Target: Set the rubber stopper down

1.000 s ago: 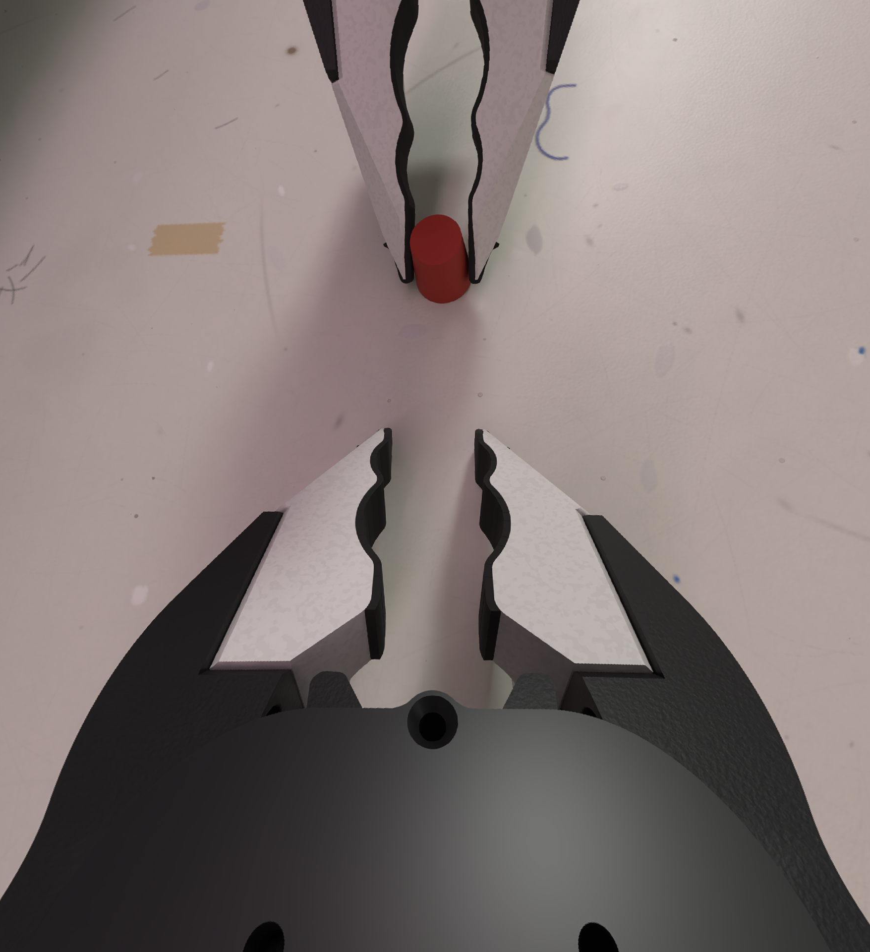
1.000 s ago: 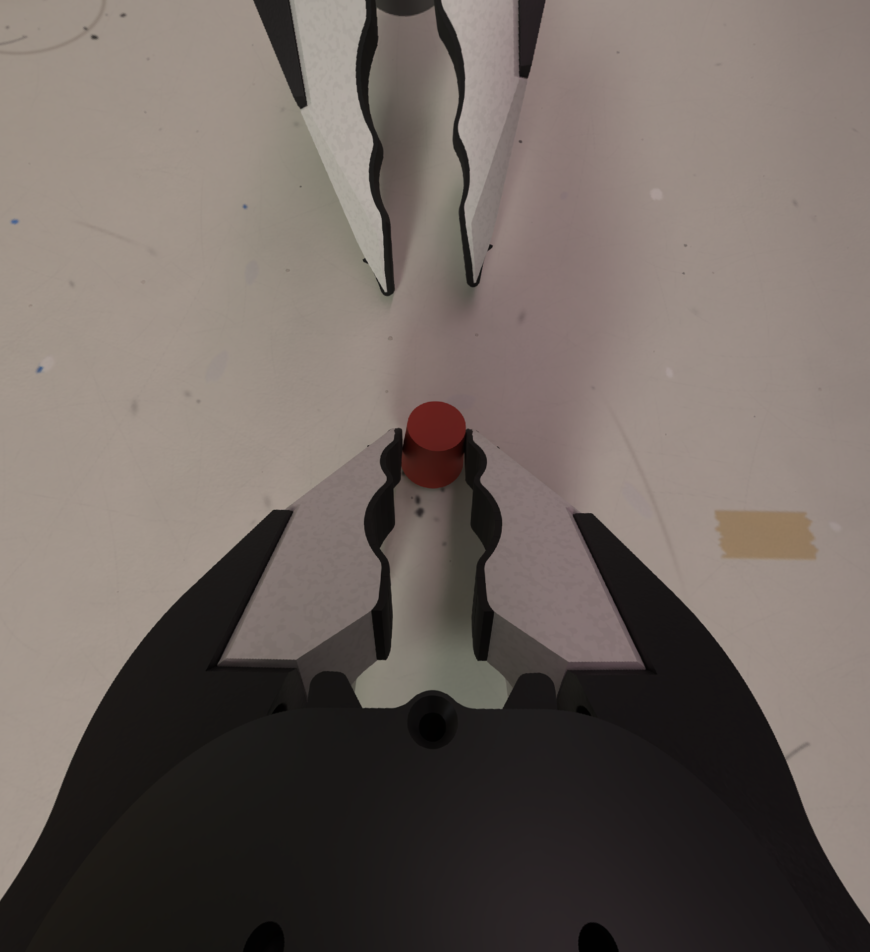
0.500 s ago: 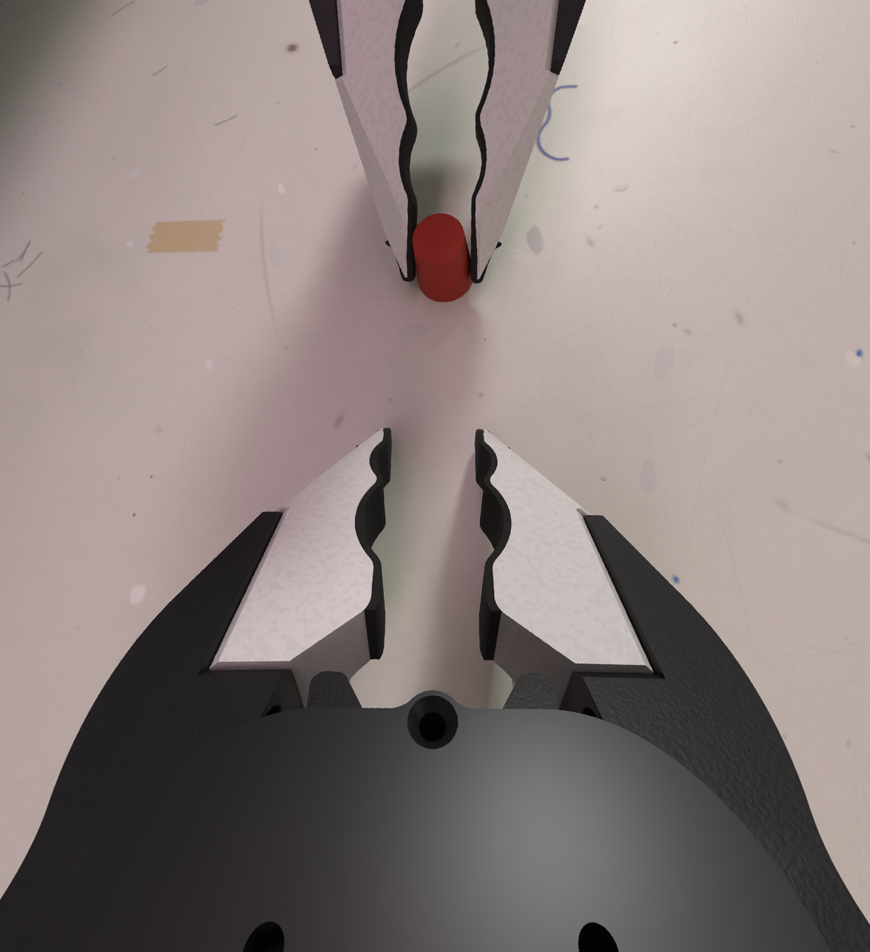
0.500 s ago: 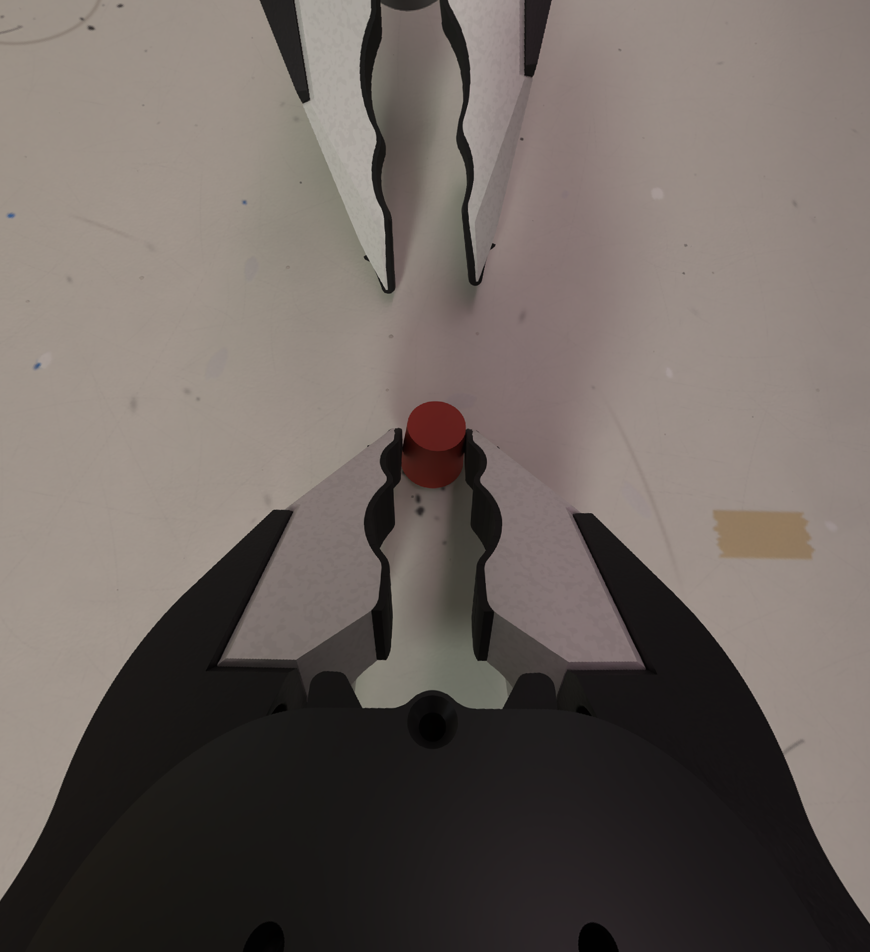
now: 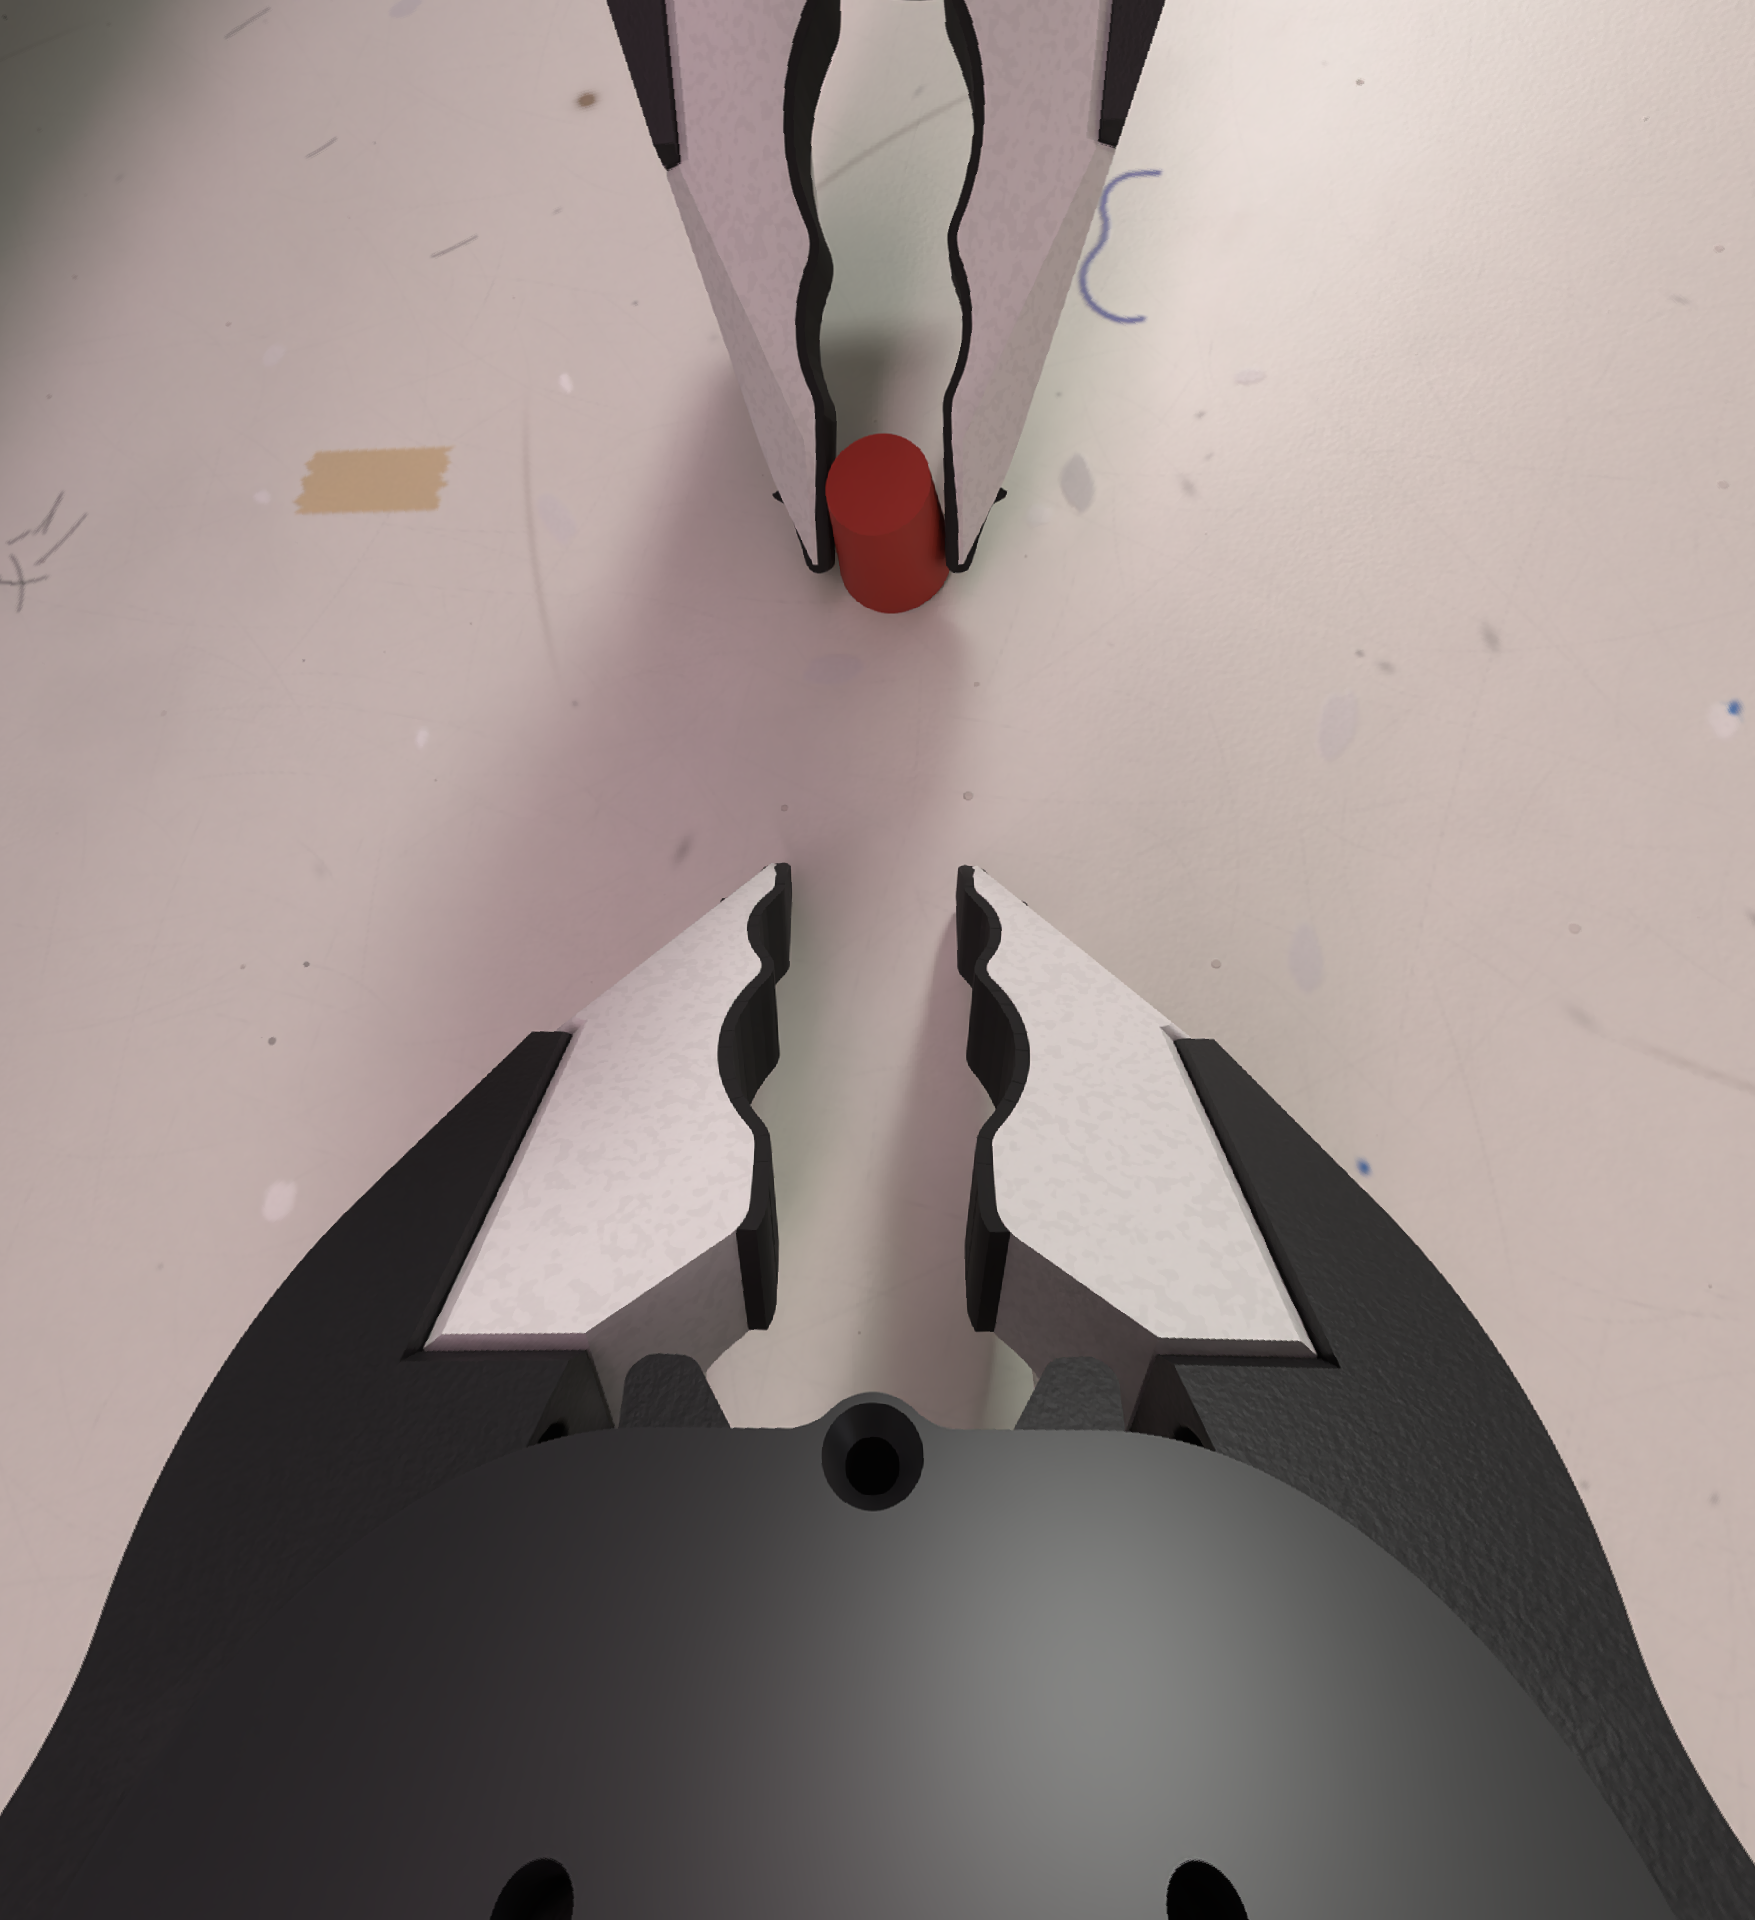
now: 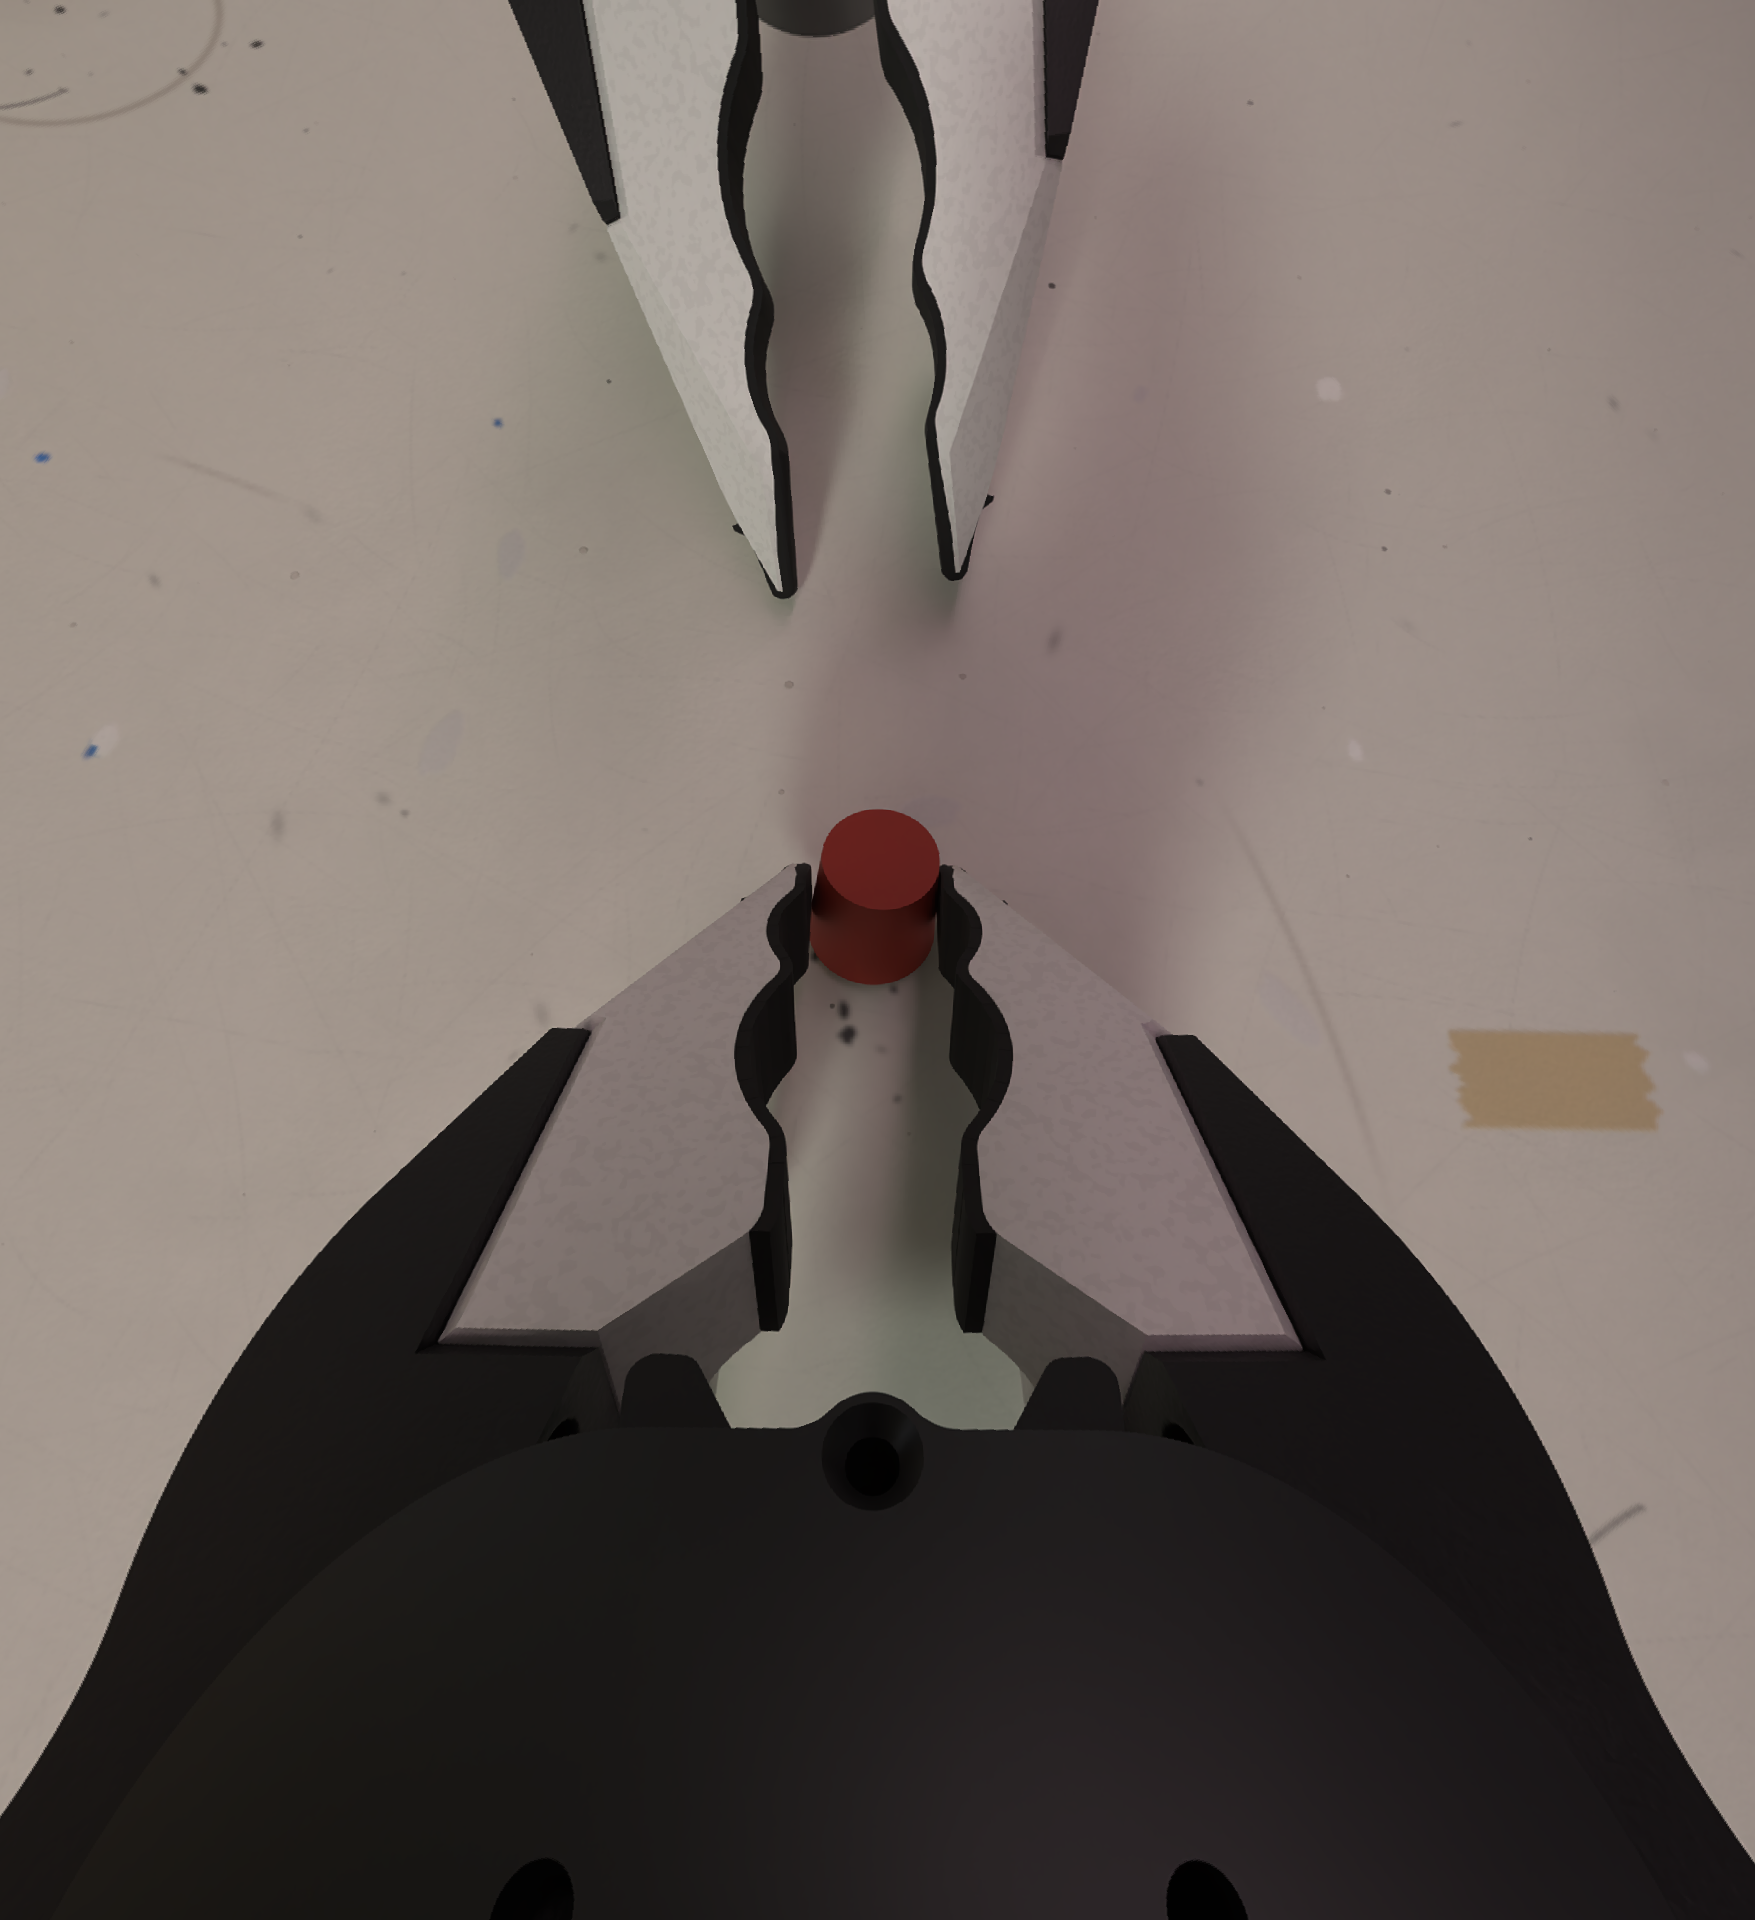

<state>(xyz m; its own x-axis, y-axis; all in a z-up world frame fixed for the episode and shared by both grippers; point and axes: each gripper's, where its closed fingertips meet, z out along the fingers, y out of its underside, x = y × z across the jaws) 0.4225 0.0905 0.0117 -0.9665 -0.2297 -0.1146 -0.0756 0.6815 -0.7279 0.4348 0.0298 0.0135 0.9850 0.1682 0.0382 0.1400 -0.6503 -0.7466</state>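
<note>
The red rubber stopper [image 6: 873,914] is a short upright cylinder pinched between the fingertips of my right gripper [image 6: 873,873], which is shut on it. It also shows in the left wrist view [image 5: 885,520], low over the pale table [image 5: 1475,935]; I cannot tell whether its base touches the surface. My left gripper [image 5: 873,878] is open and empty. It faces the right gripper [image 5: 888,566] tip to tip, with a gap of bare table between them. In the right wrist view the left gripper [image 6: 868,582] points at the stopper from beyond it.
A strip of tan tape [image 5: 374,480] lies on the table left of the stopper in the left wrist view, and at the right in the right wrist view [image 6: 1553,1078]. A blue pen mark [image 5: 1112,249] and small scuffs mark the surface.
</note>
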